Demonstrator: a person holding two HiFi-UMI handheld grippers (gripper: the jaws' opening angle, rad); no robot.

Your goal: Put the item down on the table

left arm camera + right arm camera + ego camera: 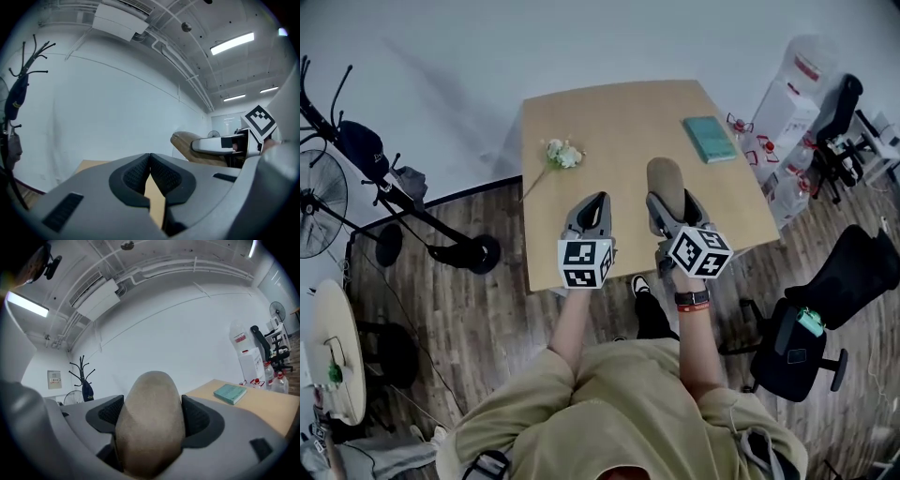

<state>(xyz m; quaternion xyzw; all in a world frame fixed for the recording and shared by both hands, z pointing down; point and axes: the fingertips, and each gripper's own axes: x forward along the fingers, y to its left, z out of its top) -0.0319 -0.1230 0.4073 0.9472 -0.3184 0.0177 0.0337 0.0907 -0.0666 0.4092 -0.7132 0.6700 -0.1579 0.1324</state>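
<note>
A: Entry 1, nearest the person?
B: 2 grey grippers with marker cubes, side by side over the near edge of the surface. Left gripper (pixel 150 161): jaws closed together, nothing between them.

A: Entry 2?
B: Right gripper (pixel 151 416): jaws clamped on 1 tan, rounded oblong item (pixel 665 182). They grip both of its sides, and its blunt end sticks out past their tips.

A: Location of that item?
B: Held in the right gripper over the near half of the light wooden surface (pixel 619 112), not laid down on it. Whether it touches the wood cannot be told.

A: Further out?
B: 1 sprig of white flowers (pixel 563 154), lying on the surface toward its left side, well apart from both grippers. 1 teal book (pixel 710 138), lying flat near the far right corner.

A: Beyond the surface?
B: 1 black coat stand (pixel 86 387) and 1 floor fan (pixel 319 202) at the left. 1 black office chair (pixel 853 272) on the wood floor at the right. White wall behind.
</note>
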